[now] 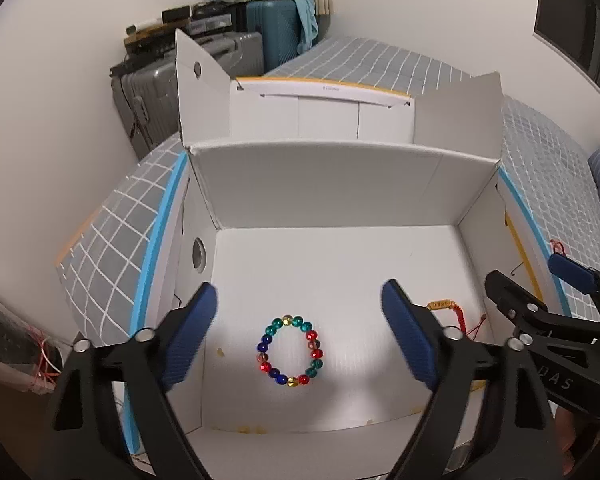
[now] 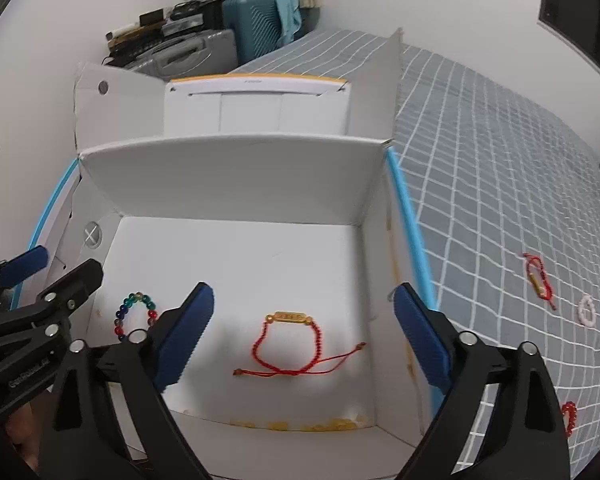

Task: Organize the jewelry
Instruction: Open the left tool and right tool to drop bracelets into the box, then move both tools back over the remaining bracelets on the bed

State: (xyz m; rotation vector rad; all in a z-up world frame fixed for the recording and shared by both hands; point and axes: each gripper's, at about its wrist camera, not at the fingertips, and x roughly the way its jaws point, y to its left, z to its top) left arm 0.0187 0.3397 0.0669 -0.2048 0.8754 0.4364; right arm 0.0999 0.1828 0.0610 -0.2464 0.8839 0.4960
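1. The left gripper, black-framed with blue pads, stands wide open above the floor of the open white cardboard box; nothing is between its pads; its lower frame is cut off by the picture's bottom edge.
2. The round bracelet of glossy blue, green, red and yellow beads lies flat on the box floor between and just beyond the left gripper's pads, touching neither; in the right wrist view it sits at the left, its lower part hidden behind the right gripper's left finger.
3. The right gripper is likewise spread wide and empty, over the right half of the same box.
4. The red cord bracelet with a gold bar charm lies loose on the box floor between the right gripper's pads, clear of both, its cord ends trailing to left and right; in the left wrist view only the charm and a bit of cord show past the left gripper's right finger.
5. Outside the box, on the grey bed cover with a white grid, lie a second red cord bracelet, a small white ring-shaped piece too blurred to identify, and a red beaded piece partly cut off by the frame edge.
6. Yellowish specks along the box's near inner edge are too faint to make out.
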